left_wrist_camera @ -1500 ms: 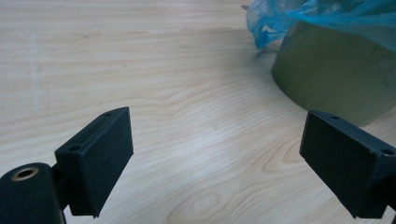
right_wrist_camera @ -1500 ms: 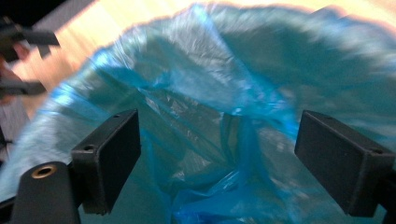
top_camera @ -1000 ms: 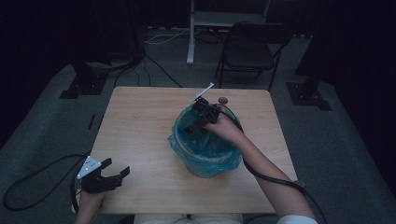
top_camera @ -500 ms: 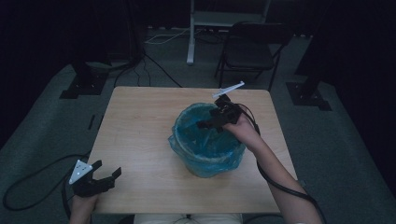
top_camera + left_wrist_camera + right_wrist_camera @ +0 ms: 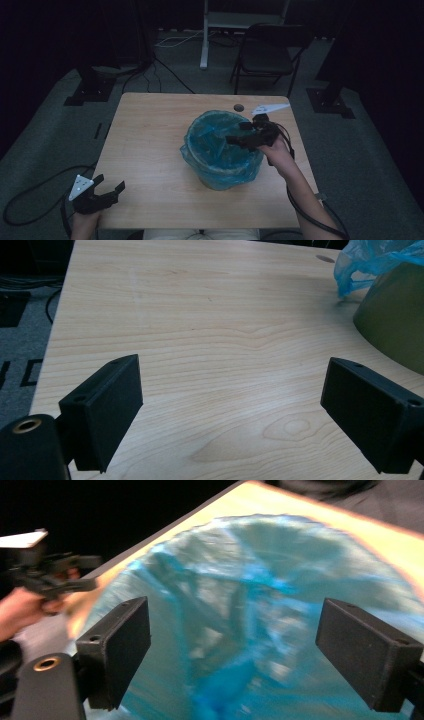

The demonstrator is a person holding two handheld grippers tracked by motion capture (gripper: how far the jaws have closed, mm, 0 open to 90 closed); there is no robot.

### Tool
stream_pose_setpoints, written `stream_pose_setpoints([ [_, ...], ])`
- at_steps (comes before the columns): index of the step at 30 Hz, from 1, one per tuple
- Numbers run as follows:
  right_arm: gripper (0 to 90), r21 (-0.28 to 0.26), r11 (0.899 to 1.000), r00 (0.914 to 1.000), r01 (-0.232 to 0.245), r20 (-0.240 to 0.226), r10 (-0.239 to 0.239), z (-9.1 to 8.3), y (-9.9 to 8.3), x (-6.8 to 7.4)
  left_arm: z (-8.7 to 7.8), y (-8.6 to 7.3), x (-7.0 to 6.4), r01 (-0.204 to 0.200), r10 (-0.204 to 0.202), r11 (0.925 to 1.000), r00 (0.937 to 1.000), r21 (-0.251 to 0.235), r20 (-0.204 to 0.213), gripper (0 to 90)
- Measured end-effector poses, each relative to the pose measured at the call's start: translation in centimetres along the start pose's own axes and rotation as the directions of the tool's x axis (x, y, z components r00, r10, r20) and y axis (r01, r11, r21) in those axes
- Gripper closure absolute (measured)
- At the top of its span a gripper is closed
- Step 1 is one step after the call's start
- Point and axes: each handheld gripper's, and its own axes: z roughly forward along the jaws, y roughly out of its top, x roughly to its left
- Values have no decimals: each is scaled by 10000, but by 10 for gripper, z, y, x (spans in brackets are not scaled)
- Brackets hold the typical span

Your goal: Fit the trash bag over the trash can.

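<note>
Since the earlier frames the right gripper (image 5: 239, 140) has drawn back from deep inside the bin to the bin's right rim, and the left gripper (image 5: 106, 190) has slid down toward the table's near left corner.

Largest is the wooden table (image 5: 150, 145), light-grained, with the bin standing right of its middle. The bin (image 5: 222, 180) is olive-sided and lined with a blue plastic bag (image 5: 215, 145) whose edge folds out over the rim; in the left gripper view the olive wall (image 5: 395, 315) and a flap of the bag (image 5: 370, 265) sit at the far right. Behind the bin, a small dark round hole (image 5: 239, 107) marks the tabletop.

At the bin's right rim the right gripper hovers above the bag's opening, jaws spread wide with nothing between them; its own view looks down into the blurred blue liner (image 5: 260, 610). Well left of the bin, the left gripper rests low over bare wood, jaws likewise wide apart and empty.
</note>
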Motion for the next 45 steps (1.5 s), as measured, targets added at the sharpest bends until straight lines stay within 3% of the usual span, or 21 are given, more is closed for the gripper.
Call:
stream_pose_setpoints([
  [7, 138, -861, 9963, 9995, -65, 312, 92, -27, -32, -11, -5, -8, 2, -396, 398, 9991, 9991, -137, 144, 103],
  [12, 139, -1920, 9810, 9983, -280, 455, 374, -46, -62, -17, -4, -10, 0, -377, 409, 9977, 9975, -562, 572, 104],
  [15, 139, -2201, 9751, 9973, -276, 601, 418, -50, -74, -18, -3, -12, -1, -615, 646, 9969, 9957, -486, 656, 104],
  [19, 138, -2268, 9733, 9962, -349, 700, 520, -53, -91, -21, -3, -14, -2, -677, 714, 9967, 9937, -452, 860, 104],
  [21, 138, -2460, 9684, 9931, -410, 968, 666, -54, -100, -23, -3, -15, -1, -640, 664, 9974, 9945, -327, 812, 104],
  [24, 138, -2694, 9616, 9914, -524, 1014, 825, -55, -112, -27, -3, -16, 0, -606, 628, 9977, 9949, -300, 789, 104],
  [30, 138, -2667, 9613, 9906, -692, 958, 979, -53, -134, -33, -2, -18, 2, -576, 583, 9983, 9958, -110, 706, 104],
  [34, 137, -2368, 9693, 9885, -656, 1171, 955, -48, -147, -36, -1, -20, 2, -614, 614, 9981, 9956, -25, 702, 104],
  [41, 138, -2172, 9701, 9763, -1084, 1609, 1451, -44, -175, -49, 0, -20, 3, -693, 688, 9976, 9951, 55, 703, 104],
  [45, 138, -2238, 9653, 9603, -1345, 2109, 1827, -44, -194, -59, 0, -21, 4, -587, 576, 9982, 9961, 143, 667, 104],
])
